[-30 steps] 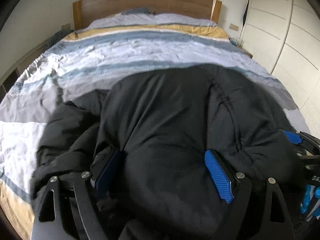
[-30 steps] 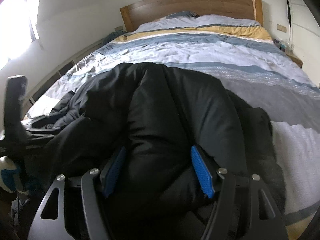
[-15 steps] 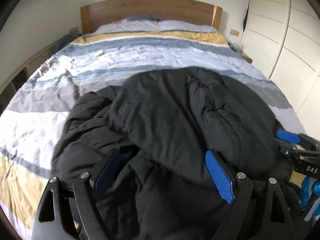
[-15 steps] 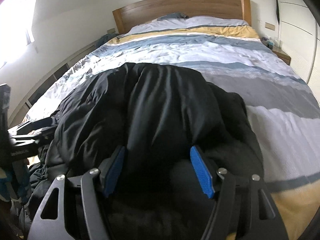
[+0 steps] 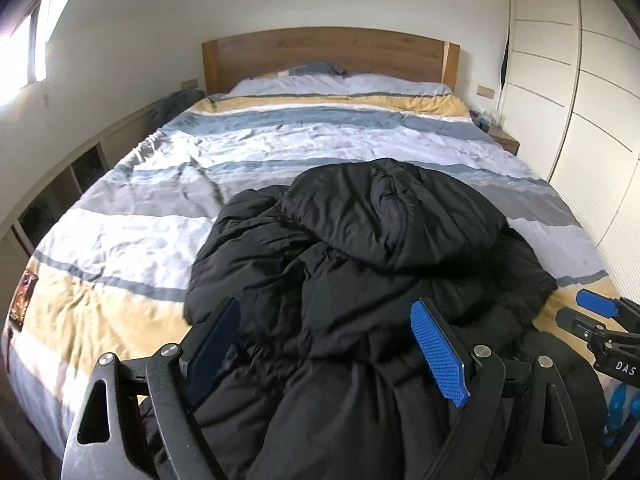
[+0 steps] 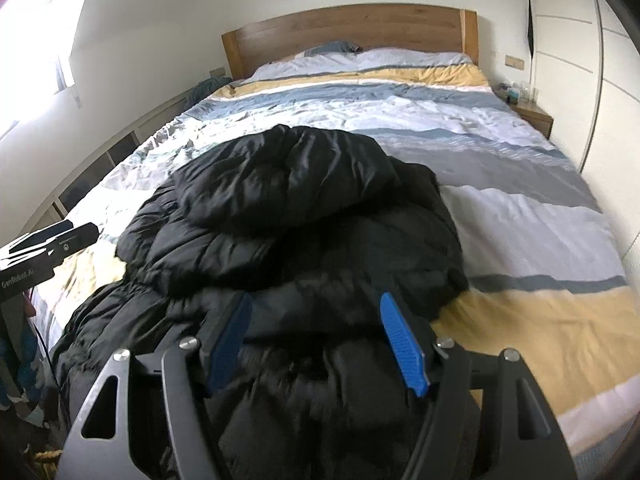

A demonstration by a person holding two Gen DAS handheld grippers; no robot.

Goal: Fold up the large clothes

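Ideally both grippers, left (image 5: pixel 326 352) and right (image 6: pixel 318 340), jaws pinching thick jacket (image 5: pixel 372 240) folds, should pull evenly toward the bed's (image 5: pixel 120 240) lower-frame edge.

jacket (image 5: pixel 360 264): black puffy cloth, slight sheen | duvet (image 5: pixel 168 240): striped cloth, matt, creased | headboard (image 5: pixel 328 54): smooth wood | left tool (image 5: pixel 326 350): matt black frame, blue ribbed pads, metal screws | wardrobe (image 5: pixel 576 92): smooth white panels
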